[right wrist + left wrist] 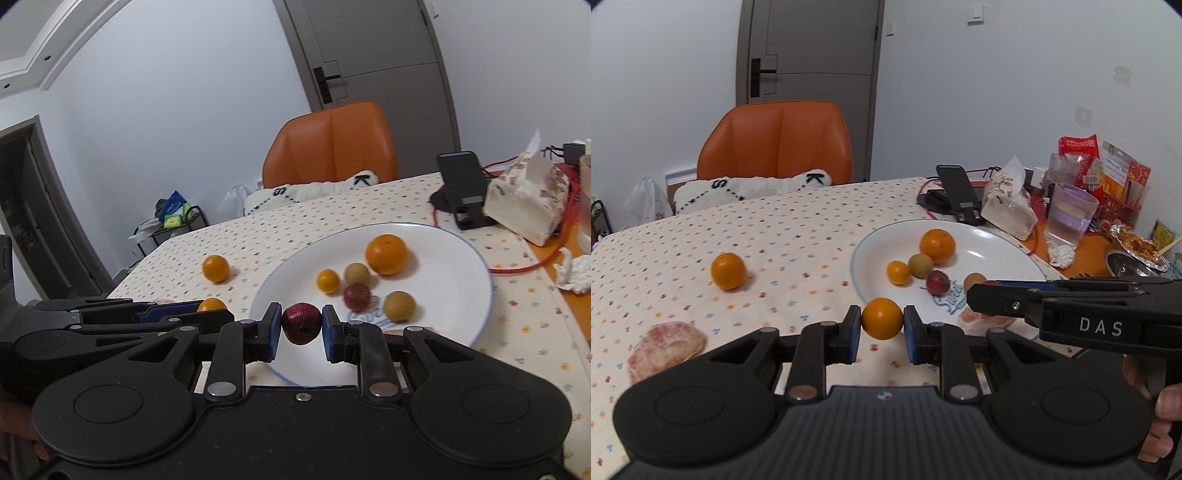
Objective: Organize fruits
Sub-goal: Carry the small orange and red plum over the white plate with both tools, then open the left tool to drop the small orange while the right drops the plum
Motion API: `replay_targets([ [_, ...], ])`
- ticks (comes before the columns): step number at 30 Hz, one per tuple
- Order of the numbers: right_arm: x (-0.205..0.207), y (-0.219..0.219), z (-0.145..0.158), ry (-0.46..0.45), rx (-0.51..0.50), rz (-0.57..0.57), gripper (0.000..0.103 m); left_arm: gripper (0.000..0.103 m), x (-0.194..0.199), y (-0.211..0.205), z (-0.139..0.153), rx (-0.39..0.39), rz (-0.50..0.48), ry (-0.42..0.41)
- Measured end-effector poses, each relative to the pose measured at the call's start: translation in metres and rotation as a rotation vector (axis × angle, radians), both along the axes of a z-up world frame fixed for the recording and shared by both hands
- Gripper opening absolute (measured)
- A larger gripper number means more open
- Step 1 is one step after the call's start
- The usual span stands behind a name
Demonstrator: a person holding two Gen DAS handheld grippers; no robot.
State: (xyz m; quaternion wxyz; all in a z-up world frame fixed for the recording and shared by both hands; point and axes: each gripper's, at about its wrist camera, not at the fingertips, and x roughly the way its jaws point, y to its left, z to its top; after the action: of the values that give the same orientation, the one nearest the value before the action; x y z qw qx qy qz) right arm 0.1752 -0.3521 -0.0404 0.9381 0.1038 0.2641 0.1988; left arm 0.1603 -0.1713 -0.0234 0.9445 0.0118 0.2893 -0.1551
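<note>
The near half of the white plate (461, 295) lies bare, open to the right tongs (301, 326). Further in, 5 small fruits (357, 274) crowd its middle. Left of the plate the desk (798, 240) is open cloth, broken by 1 orange (728, 270) and a peeled pomelo piece (666, 345). Behind the plate, a phone stand (956, 192), tissue pack (1008, 206) and cup (1071, 214) block passage.

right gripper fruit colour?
Dark red fruit, shut between the right gripper pads; clearest in the right wrist view.
</note>
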Motion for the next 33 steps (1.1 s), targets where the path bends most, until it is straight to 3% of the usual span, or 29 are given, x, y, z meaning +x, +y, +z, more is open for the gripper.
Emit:
replay_targets([
  [18, 0.009, -0.034, -0.011, 0.024, 0.021, -0.071, 0.022, 0.024, 0.025, -0.037, -0.011, 0.012, -0.052, 0.016],
  [33, 0.017, -0.01, -0.006, 0.014, 0.016, -0.024, 0.022, 0.03, 0.02, -0.003, -0.007, 0.007, 0.05, 0.021],
])
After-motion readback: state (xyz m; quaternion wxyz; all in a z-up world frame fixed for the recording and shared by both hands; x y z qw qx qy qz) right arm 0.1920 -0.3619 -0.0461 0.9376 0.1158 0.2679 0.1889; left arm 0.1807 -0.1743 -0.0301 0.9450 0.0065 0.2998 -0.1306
